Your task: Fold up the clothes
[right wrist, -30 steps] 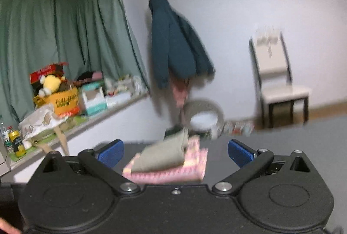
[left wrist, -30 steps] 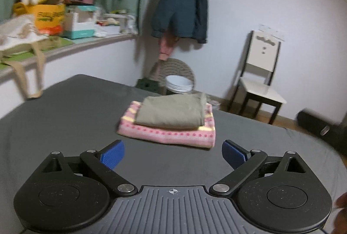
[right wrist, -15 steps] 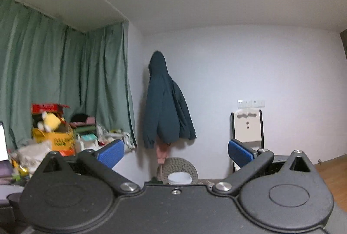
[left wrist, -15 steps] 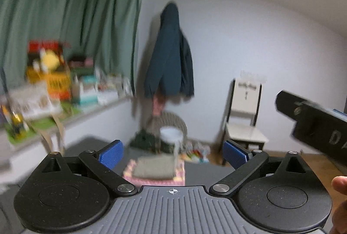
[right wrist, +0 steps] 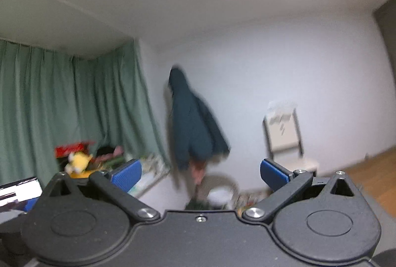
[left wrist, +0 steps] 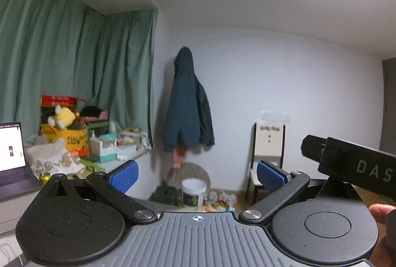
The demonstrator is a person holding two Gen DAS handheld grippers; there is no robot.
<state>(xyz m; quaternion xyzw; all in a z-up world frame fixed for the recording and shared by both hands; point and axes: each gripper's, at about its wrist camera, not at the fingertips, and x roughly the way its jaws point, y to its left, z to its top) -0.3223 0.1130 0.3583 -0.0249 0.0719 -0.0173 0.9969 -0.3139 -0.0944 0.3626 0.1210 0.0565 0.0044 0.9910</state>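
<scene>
Left gripper (left wrist: 196,175) with ribbed blue pads spread wide, holding nothing. Right gripper (right wrist: 201,173) likewise wide apart, empty; view blurred. Both aimed up at room wall. Folded clothes out of frame, location unclear. Dark teal hooded jacket (left wrist: 186,103) hanging centre frame, pleated green curtain (left wrist: 74,64) left, white-backed chair (left wrist: 268,150) right.

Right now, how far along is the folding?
Both the left gripper and the right gripper are open and empty, pointed up at the wall and the hanging coat. No clothes on the work surface show in either view, so done and remaining can't be judged. Nothing is in hand.
</scene>
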